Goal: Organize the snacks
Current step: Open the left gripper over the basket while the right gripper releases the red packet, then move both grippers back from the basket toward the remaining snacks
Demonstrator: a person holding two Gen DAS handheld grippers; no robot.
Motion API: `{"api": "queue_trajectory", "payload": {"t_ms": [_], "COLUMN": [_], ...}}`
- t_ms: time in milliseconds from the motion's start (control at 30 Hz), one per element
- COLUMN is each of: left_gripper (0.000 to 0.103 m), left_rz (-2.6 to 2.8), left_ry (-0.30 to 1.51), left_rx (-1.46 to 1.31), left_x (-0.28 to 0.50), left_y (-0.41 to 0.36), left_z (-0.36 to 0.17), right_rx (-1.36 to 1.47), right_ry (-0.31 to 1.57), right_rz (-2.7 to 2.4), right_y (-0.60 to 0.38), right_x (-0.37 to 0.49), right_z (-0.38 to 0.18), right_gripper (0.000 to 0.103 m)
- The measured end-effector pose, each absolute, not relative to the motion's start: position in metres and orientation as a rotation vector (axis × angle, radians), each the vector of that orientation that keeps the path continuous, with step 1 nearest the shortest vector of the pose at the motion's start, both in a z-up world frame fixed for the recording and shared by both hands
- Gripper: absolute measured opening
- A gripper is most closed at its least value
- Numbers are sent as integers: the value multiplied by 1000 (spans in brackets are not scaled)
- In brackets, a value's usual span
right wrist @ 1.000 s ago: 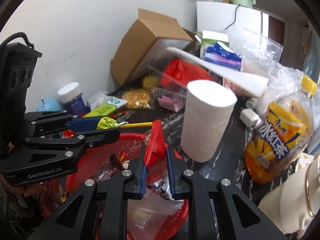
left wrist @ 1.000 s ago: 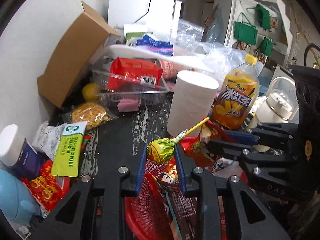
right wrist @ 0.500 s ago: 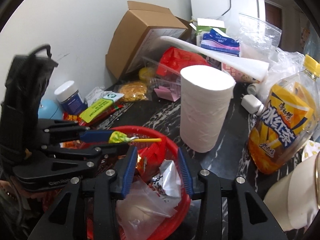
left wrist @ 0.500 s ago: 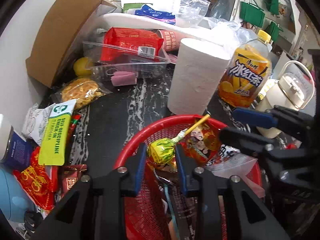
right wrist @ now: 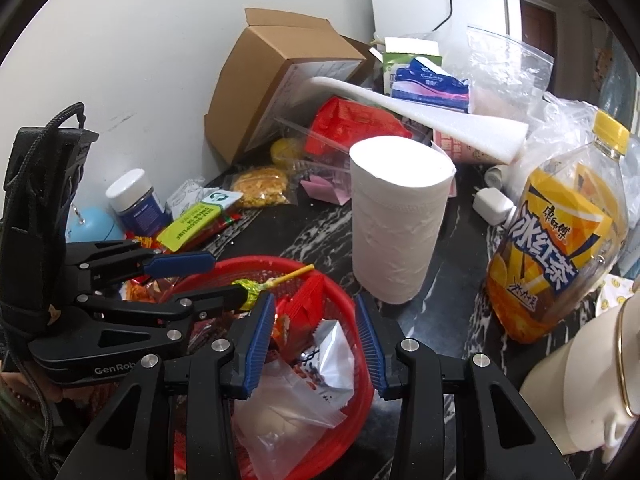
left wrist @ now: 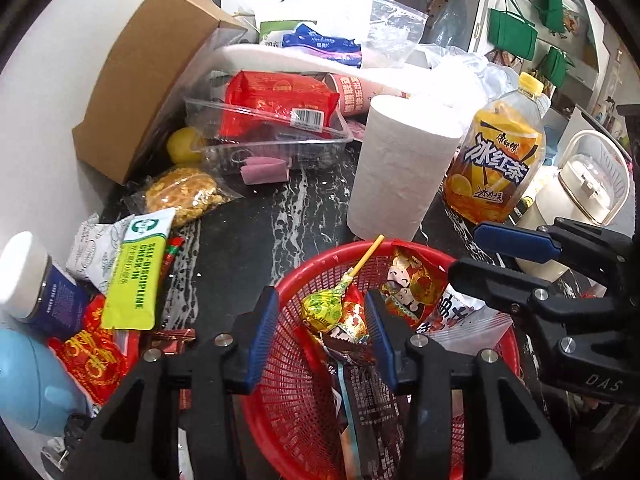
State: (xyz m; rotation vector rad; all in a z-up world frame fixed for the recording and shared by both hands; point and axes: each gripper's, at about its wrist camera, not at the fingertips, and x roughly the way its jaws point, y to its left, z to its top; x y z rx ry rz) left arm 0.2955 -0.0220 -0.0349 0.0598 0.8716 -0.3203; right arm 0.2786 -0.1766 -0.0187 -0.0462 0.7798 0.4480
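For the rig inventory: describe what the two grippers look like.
Both are matte black angular frames with silver screw heads and ribbed blue pads on the fingers. The left gripper reads "GenRobot" in white and has a black cord looped on its body; the right gripper reads "DAS".

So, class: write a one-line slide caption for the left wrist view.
Left gripper opening over a lollipop lying in the red basket.

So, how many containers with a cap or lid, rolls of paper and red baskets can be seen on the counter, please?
Capped or lidded containers: 3 (yellow-cap tea bottle, white-lid blue jar, cream lidded pot)
Paper rolls: 1 (white roll)
Red baskets: 1 (basket)
Total: 5
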Motion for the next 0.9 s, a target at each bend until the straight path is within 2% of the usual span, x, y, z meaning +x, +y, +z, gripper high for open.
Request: {"api": "queue_trajectory", "payload": {"t_ms": [633,767,867,900], "left_gripper": [43,43,43,44], "left_rz": [-306,-305,-294,-292], "left_ry": [724,674,651,644], "left_rx": [47,49,42,36], "left_x": [240,222,209,205], "left_y": [-13,-11,-10,-9], "left_z": [28,46,59,62], "right_rx": [-49,-59,-65,-64], "right_ry": [689,642,609,601], "right_rz": [427,420,415,415], "right_y": [-175,-175,-175,-176], "right_x": [232,214,199,195], "right_z": [30,47,60,64], "right_gripper": [41,53,55,60]}}
